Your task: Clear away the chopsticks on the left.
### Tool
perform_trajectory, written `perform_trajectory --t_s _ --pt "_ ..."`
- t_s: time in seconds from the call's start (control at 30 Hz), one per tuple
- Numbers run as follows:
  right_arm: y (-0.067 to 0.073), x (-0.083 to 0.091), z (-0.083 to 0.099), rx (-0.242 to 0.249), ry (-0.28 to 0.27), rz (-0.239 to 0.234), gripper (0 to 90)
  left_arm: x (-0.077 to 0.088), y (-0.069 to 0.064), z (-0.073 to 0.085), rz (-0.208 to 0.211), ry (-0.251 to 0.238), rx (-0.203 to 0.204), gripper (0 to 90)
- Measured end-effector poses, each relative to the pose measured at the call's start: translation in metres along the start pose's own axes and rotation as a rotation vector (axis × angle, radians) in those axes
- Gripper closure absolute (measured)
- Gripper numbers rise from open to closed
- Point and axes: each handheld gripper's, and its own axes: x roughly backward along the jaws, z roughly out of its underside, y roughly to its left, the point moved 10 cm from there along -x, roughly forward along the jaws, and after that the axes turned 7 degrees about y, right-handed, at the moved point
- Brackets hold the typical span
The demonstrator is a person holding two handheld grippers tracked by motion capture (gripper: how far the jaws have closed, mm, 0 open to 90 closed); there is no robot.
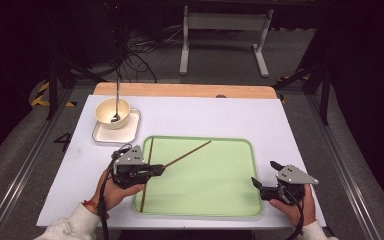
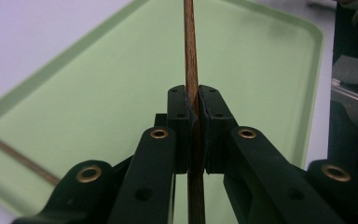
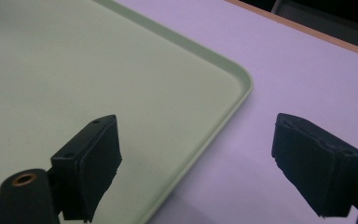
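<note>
One chopstick between left gripper fingers.

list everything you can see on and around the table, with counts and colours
thin brown wooden chopsticks: 2; one clamped in the left gripper, slanting over the tray; one lying along the tray's left edge
light green plastic tray: 1, front centre of the table
cream bowl: 1, on the white square dish
metal spoon: 1, standing in the bowl
white square dish: 1, back left
white table: 1
left gripper: black, shut on a chopstick
right gripper: black, open, over the tray's front right corner
</note>
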Motion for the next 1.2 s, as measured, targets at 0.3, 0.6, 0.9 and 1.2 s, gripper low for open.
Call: perform_trajectory --t_s 0.3,0.6,0.9,1.2 --pt "0.002 -0.001 -0.001 0.008 0.002 -0.001 15.7 -0.018 -0.012 0.009 0.041 0.053 -0.016 84.7" --pt "0.001 -0.001 0.0 0.007 0.005 -0.001 15.7 -0.031 -0.029 0.016 0.084 0.089 -0.015 84.6" --pt "-0.003 0.001 -0.001 -0.003 -0.005 0.011 15.6 -0.048 -0.047 0.024 0.129 0.146 0.003 84.6" --pt "-0.003 0.0 0.001 -0.001 0.003 0.009 15.6 -0.055 -0.05 0.035 0.118 0.186 -0.004 84.5"
